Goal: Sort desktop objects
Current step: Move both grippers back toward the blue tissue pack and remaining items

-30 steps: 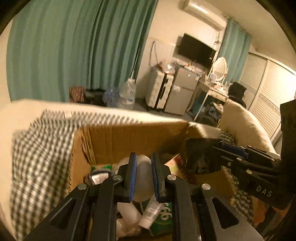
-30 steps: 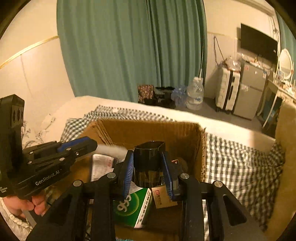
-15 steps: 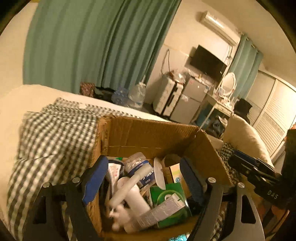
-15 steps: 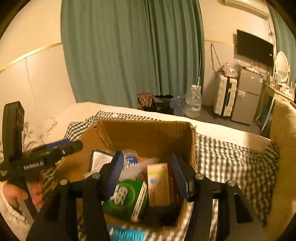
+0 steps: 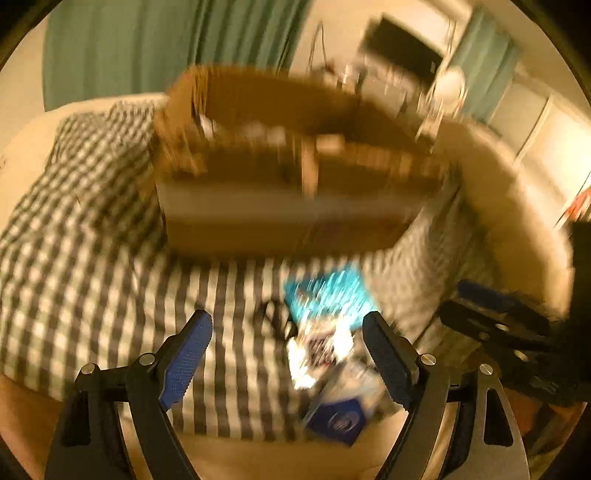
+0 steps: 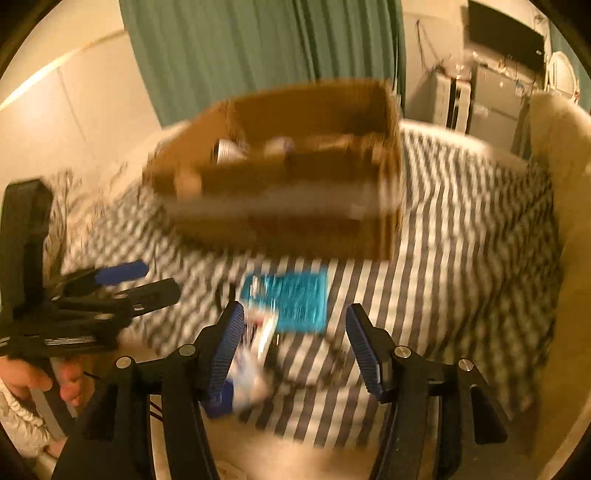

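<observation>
Both your tongs, left (image 5: 286,363) and right (image 6: 293,350), gape empty, jaws just widened. Cardboard box (image 6: 288,206) sits mid-bed on the checked blanket (image 6: 461,258); teal packet (image 6: 295,301) lies just before it.

Behind my bed hangs a green curtain (image 6: 258,55), pleated from top to bottom. A black television (image 6: 506,33) sits on the wall at the far right, above a grey cabinet (image 6: 495,99) and a white suitcase (image 6: 441,98). A cream cushion (image 6: 561,155) stands at the bed's right edge.
</observation>
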Action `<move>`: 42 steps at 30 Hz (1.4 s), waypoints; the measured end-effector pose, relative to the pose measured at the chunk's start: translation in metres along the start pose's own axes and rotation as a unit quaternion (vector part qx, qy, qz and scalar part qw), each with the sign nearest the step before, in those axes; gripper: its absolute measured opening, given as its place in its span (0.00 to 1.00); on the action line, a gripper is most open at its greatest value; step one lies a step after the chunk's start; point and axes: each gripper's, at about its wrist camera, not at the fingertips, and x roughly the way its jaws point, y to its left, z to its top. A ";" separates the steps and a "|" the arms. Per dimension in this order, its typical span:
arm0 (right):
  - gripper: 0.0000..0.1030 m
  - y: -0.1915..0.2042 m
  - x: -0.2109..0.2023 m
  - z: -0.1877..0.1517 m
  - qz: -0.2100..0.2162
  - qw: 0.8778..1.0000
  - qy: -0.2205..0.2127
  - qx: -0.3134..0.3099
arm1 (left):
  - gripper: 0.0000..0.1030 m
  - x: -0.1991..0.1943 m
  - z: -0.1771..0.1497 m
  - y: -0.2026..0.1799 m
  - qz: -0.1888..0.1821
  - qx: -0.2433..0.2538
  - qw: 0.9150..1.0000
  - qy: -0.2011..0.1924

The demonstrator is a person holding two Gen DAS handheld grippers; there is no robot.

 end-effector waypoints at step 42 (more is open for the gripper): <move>0.06 0.023 -0.009 -0.070 -0.019 0.998 0.049 -0.022 | 0.84 0.043 -0.042 -0.006 0.023 0.020 0.997 0.065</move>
